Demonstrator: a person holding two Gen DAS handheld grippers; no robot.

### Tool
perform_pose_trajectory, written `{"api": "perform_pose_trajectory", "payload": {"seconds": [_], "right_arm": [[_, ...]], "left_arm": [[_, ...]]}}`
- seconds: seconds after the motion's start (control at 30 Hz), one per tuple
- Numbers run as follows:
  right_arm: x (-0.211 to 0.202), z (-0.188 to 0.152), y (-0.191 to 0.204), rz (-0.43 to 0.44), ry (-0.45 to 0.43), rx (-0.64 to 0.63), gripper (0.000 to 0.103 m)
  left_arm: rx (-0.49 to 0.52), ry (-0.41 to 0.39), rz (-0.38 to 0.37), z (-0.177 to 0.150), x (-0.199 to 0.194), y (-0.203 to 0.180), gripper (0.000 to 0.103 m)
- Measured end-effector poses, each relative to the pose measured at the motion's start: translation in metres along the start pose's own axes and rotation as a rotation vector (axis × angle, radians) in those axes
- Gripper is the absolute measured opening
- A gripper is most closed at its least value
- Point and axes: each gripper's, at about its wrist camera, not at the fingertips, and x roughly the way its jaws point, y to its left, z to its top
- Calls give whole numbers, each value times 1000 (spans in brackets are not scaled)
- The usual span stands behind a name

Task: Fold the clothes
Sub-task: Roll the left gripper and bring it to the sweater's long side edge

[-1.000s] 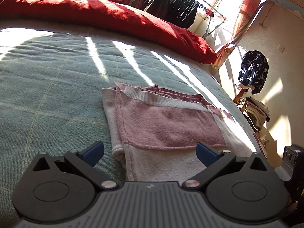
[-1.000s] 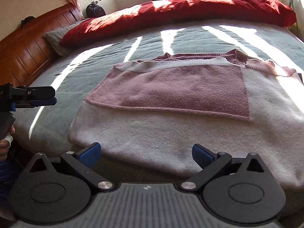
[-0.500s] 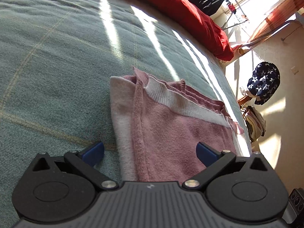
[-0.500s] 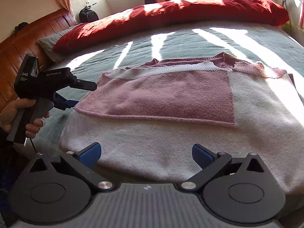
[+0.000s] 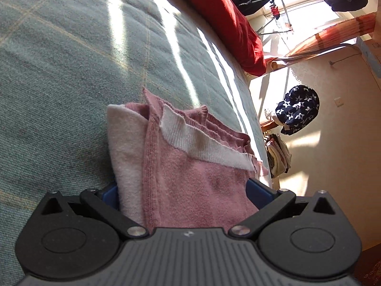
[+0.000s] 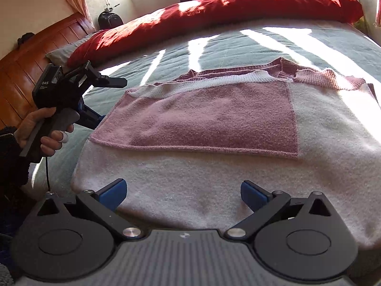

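Sunlight falls in stripes across a bed (image 6: pixel 238 45) covered with a grey-green blanket (image 5: pixel 59 71), with a red duvet (image 6: pixel 214 4) bunched along its far side and a wooden headboard (image 6: pixel 21 71) at one end. On the blanket a pink and white sweater (image 6: pixel 214 124) lies partly folded, a pink panel turned over the pale body and its ribbed hem towards the far side.

The left tongs (image 5: pixel 181 190) are set wide apart around the sweater's left edge, and cloth fills the gap between the blue pads; whether the pads press it yet cannot be told. The right tongs (image 6: pixel 182 191) are also spread apart, at the sweater's near edge, with the pale cloth between them and nothing pinched. A hand (image 6: pixel 45 128) is seen holding the left tool's grip.

The step in hand is judged to be a grip on the sweater's left side for another fold. All the stacked layers should be taken together at the edge, so that the pink panel is not slid off the pale one beneath. The blanket should be kept out of the pinch. A matching hold is best taken at the near edge, so that the edge is carried over level and the fold line is kept straight.
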Motion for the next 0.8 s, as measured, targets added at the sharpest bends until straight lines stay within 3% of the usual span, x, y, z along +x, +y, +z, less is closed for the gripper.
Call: {"api": "perform_pose_trajectory", "payload": {"seconds": [0.2, 0.53, 0.8], "right_arm": [[-2, 0, -1, 0, 5, -10, 103], [-3, 3, -3, 2, -3, 0, 103], [-7, 3, -3, 6, -12, -5, 103]], "left_arm": [[12, 64, -53, -41, -18, -2, 102], [5, 74, -19, 17, 26, -4, 102], [-26, 88, -97, -26, -5, 7, 102]]}}
